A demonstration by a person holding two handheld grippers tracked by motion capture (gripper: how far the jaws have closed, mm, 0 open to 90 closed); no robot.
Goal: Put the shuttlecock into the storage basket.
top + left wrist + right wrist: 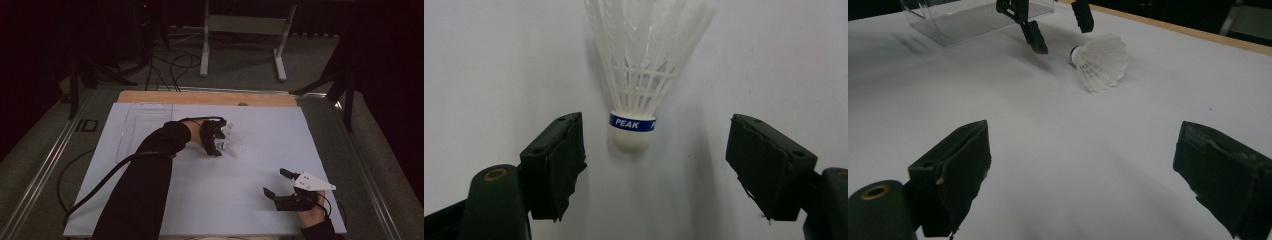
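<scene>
A white feathered shuttlecock with a blue band around its rounded cork point(636, 75) is lying on its side on the white sheet covering the desk point(250, 130), around the middle of the sheet and a little toward its far edge. The left gripper point(219, 137) is hanging over it, reaching in from the near-left, and its black padded jaws are standing part-way apart on either side of the cork with clear gaps, touching nothing. In the left gripper view the band is reading "PEAK" and the feathers are fanning away toward the top of the picture; the high view is giving only a pale blur there.

The right gripper point(280, 189), with its grey three-cornered plate on top, is sitting well apart near the near-right corner of the sheet, jaws standing wide and holding nothing. Bare sheet is lying between its jaws, and farther off its view is showing the shuttlecock point(1100, 61) resting with the cork pointing left, flanked by the other gripper's two black jaw tips.

A clear flat plastic tray point(142, 127) is lying at the far-left corner of the sheet, just beside the dark sleeve point(150, 170). Nothing is lying between the shuttlecock and the tray. A strip of bare wood point(200, 97) is running along the desk's far edge, and beyond it a white metal frame point(245, 30) is standing on the grey floor with black cables point(170, 70) nearby.
</scene>
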